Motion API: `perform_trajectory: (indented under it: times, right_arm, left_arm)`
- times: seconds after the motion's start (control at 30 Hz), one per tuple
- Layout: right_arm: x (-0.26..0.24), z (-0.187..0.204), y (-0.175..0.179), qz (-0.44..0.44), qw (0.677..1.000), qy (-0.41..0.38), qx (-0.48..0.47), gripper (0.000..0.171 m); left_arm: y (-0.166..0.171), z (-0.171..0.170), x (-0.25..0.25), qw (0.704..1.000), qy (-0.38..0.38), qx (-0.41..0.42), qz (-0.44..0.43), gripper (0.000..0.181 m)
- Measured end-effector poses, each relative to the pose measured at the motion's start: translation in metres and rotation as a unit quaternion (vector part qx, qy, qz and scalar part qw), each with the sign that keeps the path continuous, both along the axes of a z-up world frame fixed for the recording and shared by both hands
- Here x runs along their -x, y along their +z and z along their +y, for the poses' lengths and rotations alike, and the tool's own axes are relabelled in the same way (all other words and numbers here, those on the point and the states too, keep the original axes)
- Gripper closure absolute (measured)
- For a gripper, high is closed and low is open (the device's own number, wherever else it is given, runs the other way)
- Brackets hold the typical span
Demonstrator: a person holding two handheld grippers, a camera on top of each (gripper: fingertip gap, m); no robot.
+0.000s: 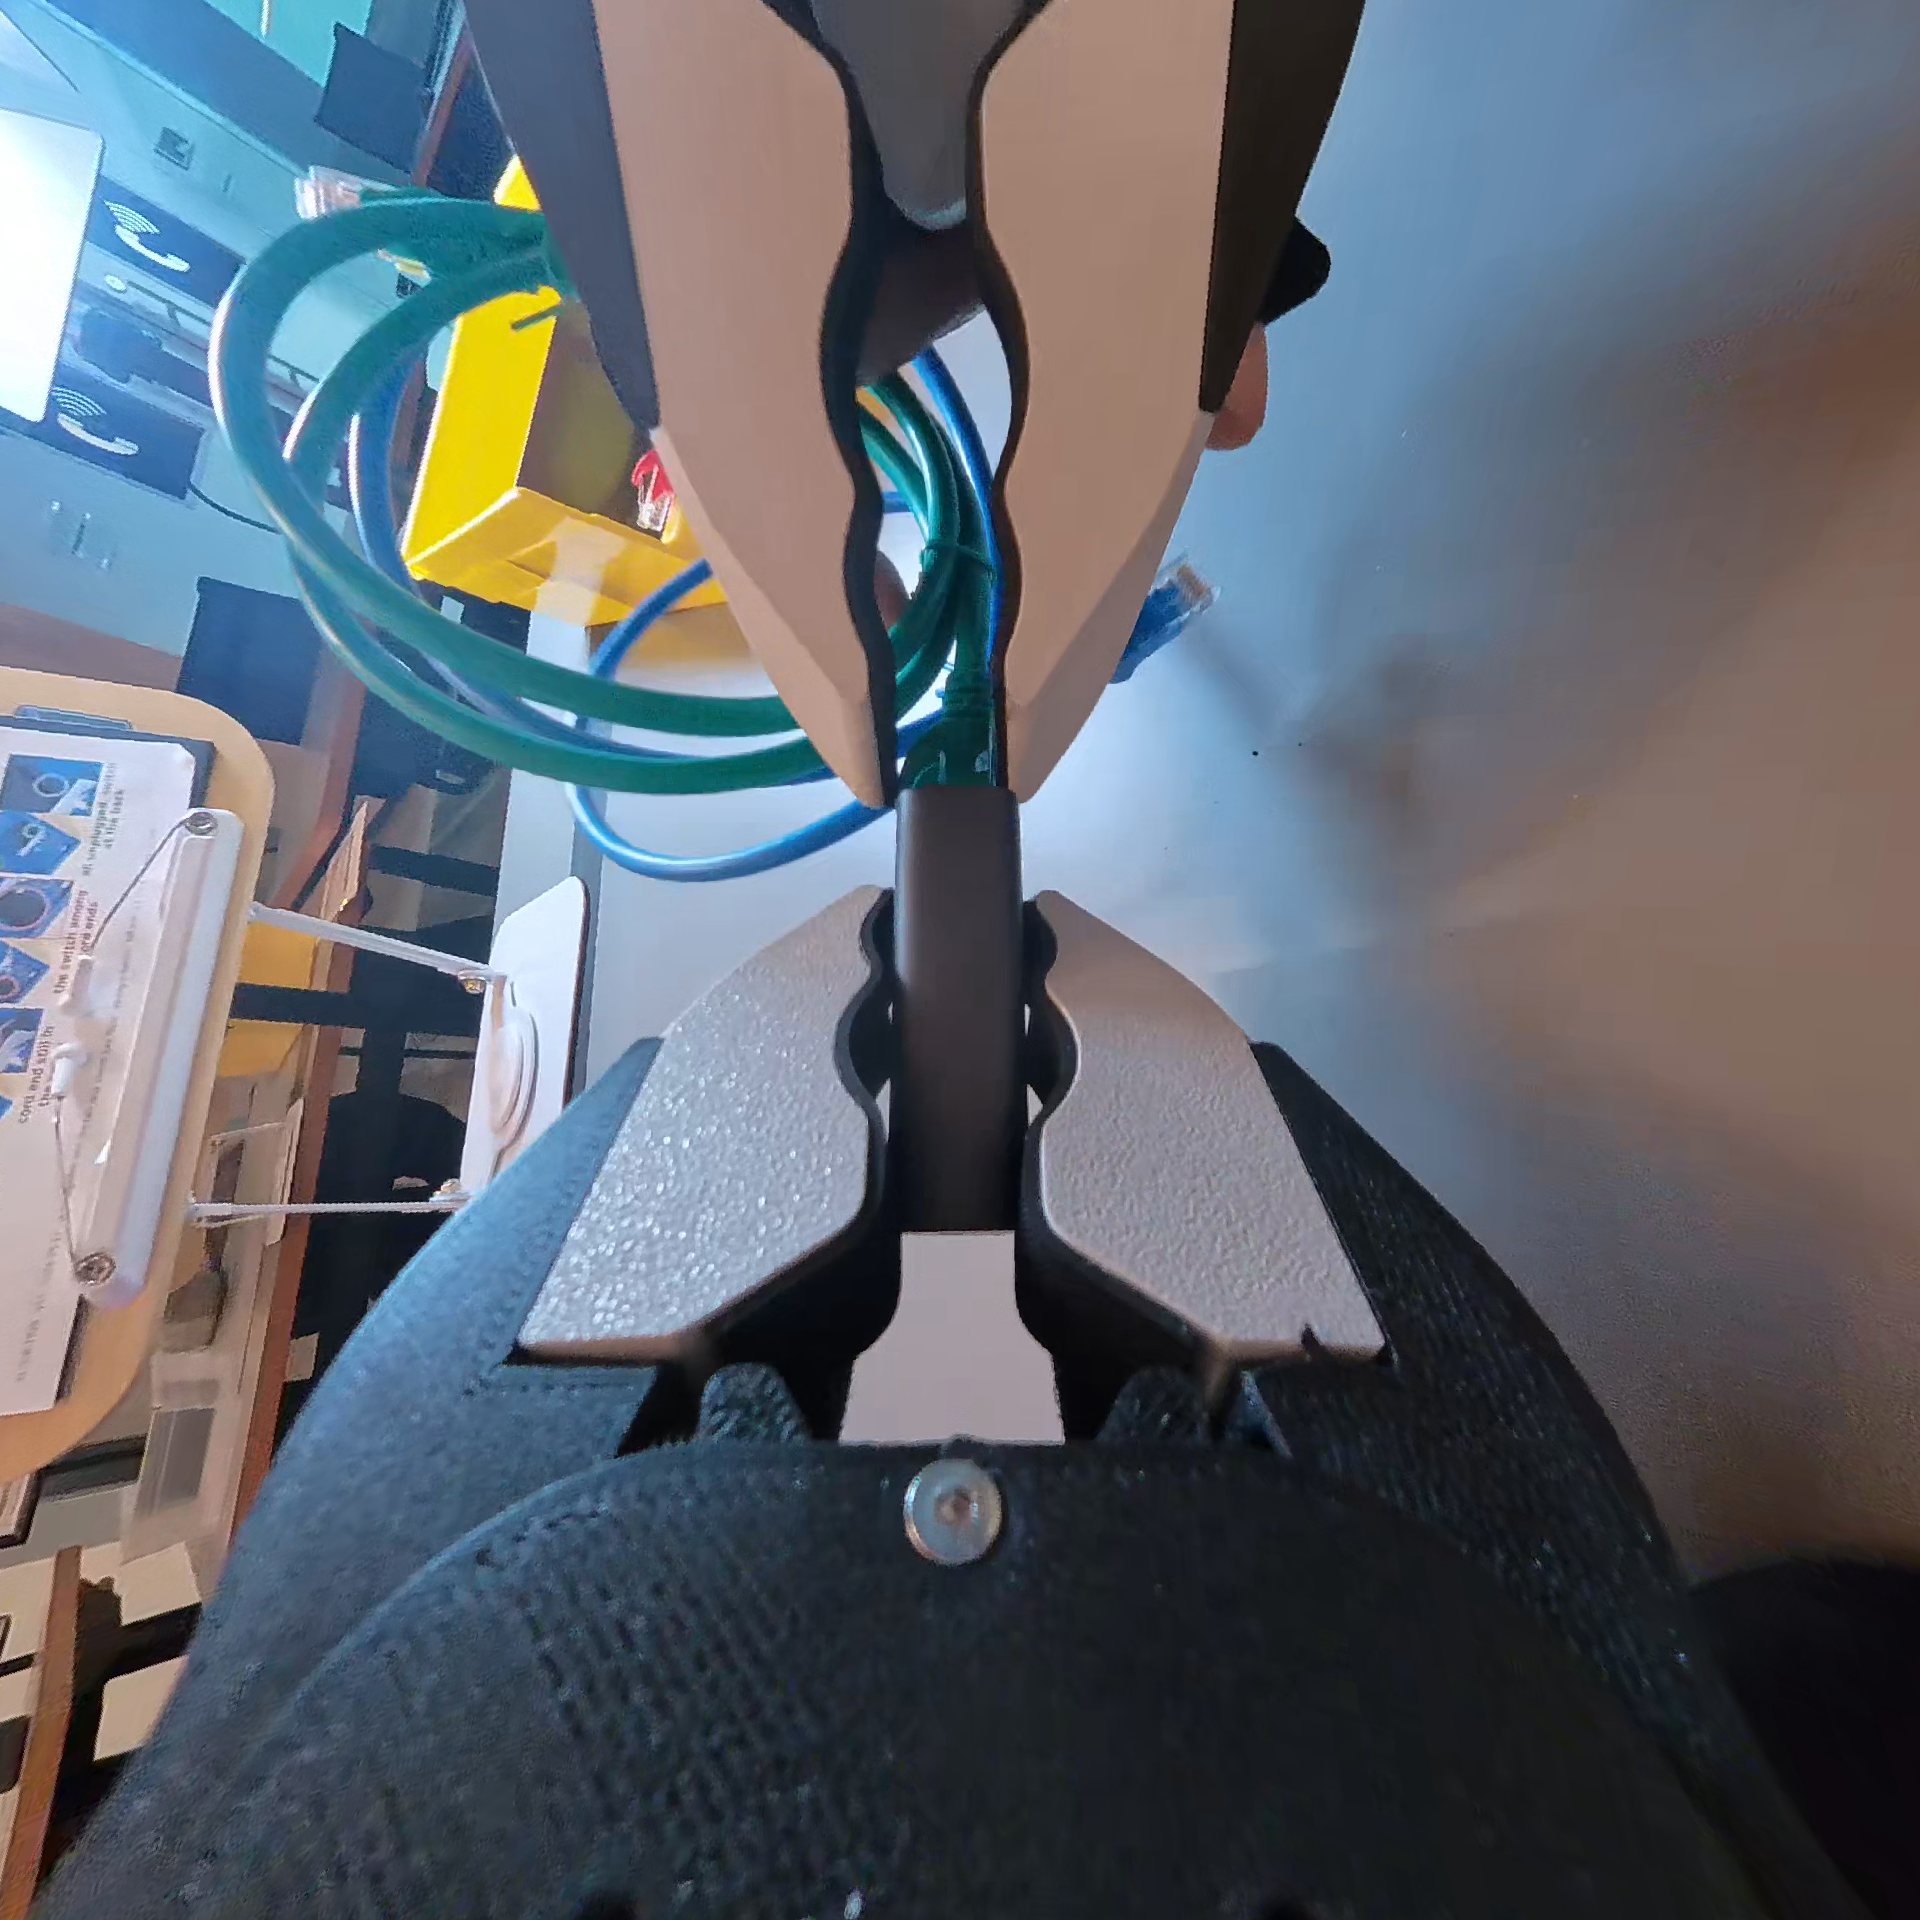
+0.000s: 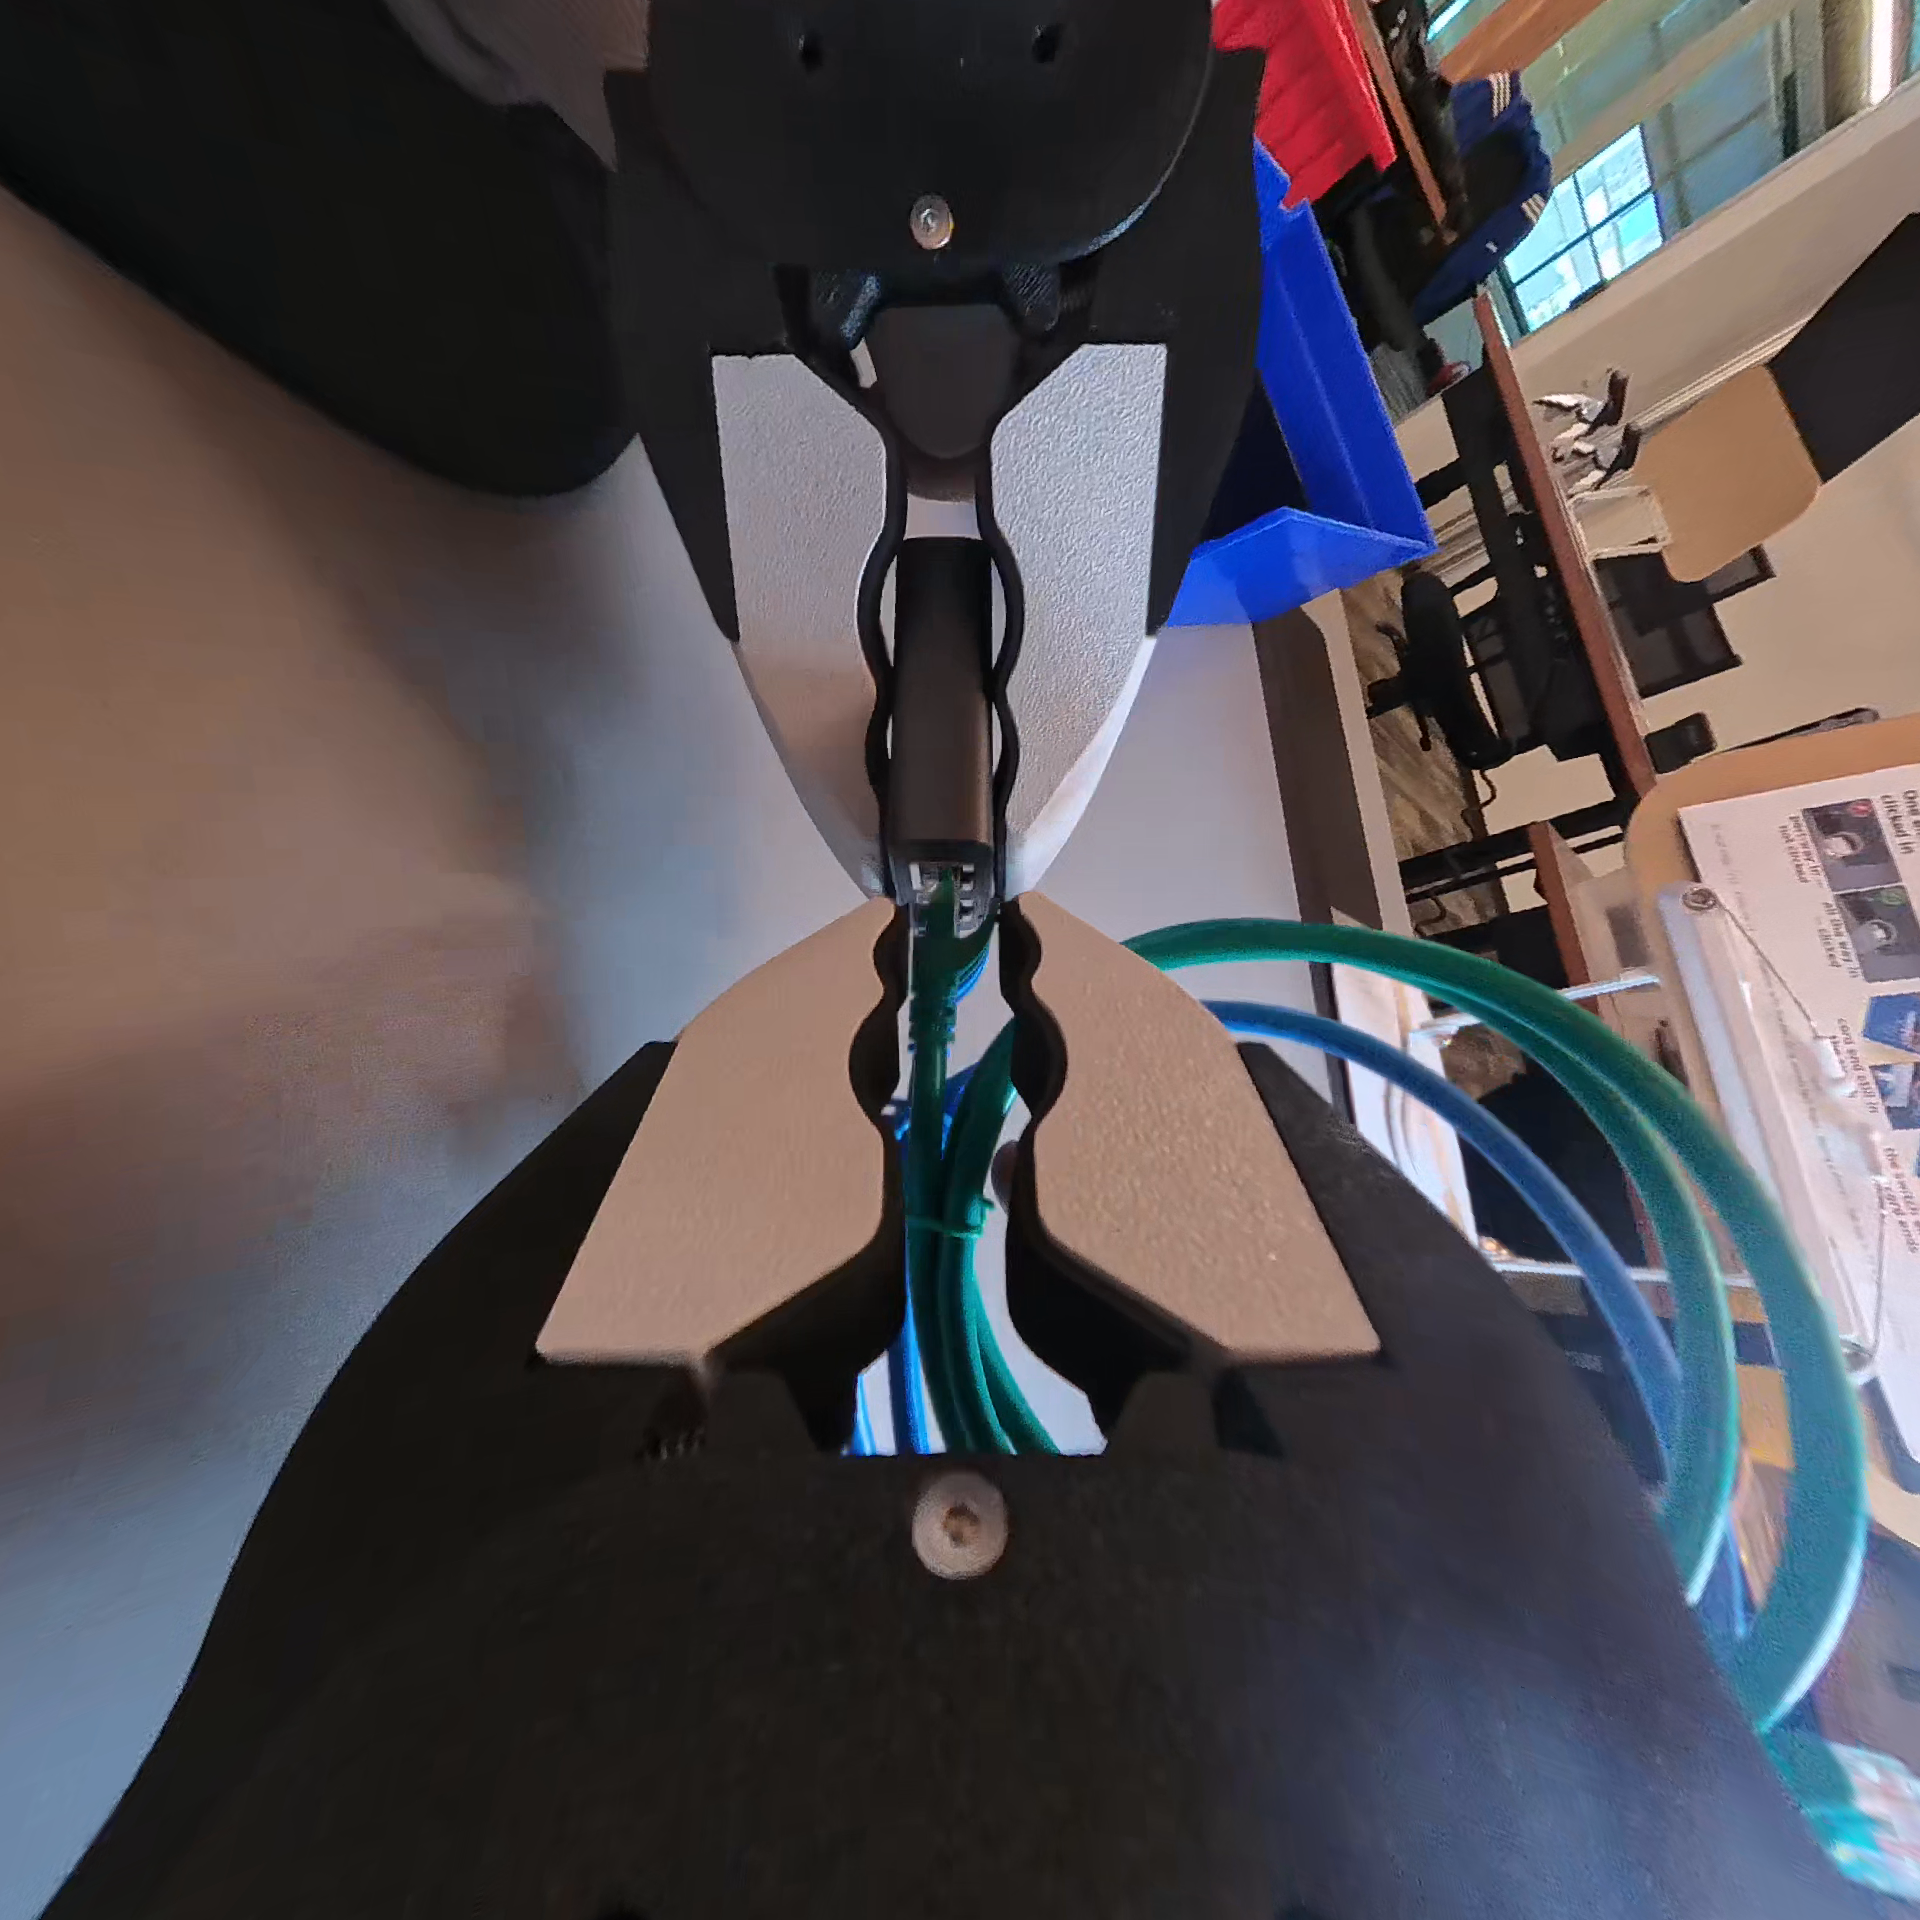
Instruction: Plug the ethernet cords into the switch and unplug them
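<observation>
The black switch [image 1: 956, 1039] is a thin dark box clamped between the grey fingers of my left gripper [image 1: 958, 914]. My right gripper [image 2: 951, 920], with tan fingers, is shut on the green ethernet cord [image 2: 940, 997] just behind its plug. The plug's tip meets the switch's port face [image 2: 940, 883]; I cannot tell if it is fully seated. The two grippers face each other tip to tip; the right gripper [image 1: 951, 790] shows at the top of the left wrist view. A blue cord [image 2: 1455, 1091] loops alongside the green one, with its plug [image 1: 1174, 603] hanging free.
A white table [image 1: 1507, 675] lies under both grippers. A yellow bin [image 1: 488, 436] and a blue bin [image 2: 1320, 416] stand at its edge. A printed sheet in a clear stand [image 2: 1818, 935] is beside the cord loops [image 1: 416, 644]. The tips of both grippers are at nearly the same place.
</observation>
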State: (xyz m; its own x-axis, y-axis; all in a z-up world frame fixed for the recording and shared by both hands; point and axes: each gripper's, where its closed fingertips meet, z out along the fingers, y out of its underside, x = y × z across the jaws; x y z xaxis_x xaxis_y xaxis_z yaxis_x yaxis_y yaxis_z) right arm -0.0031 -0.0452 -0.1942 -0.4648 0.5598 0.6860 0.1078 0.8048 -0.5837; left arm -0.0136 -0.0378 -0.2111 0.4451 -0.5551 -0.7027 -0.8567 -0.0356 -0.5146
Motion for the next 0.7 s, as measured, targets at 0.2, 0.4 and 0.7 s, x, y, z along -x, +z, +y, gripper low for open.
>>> perform_trajectory:
  times: [0.2, 0.4, 0.7]
  right_arm:
    - [-0.003, 0.0, -0.002, -0.009, 1.0, 0.001, 0.002, 0.156]
    - [-0.004, 0.0, -0.005, -0.027, 1.0, 0.0, -0.008, 0.157]
    - [-0.007, -0.005, -0.02, -0.047, 0.995, 0.038, -0.076, 0.158]
  left_arm:
    - [-0.002, 0.0, -0.003, 1.0, -0.001, -0.001, 0.018, 0.159]
    - [-0.003, -0.001, -0.004, 0.999, -0.001, 0.002, 0.033, 0.159]
    - [-0.015, -0.003, -0.004, 0.996, -0.012, 0.02, 0.092, 0.16]
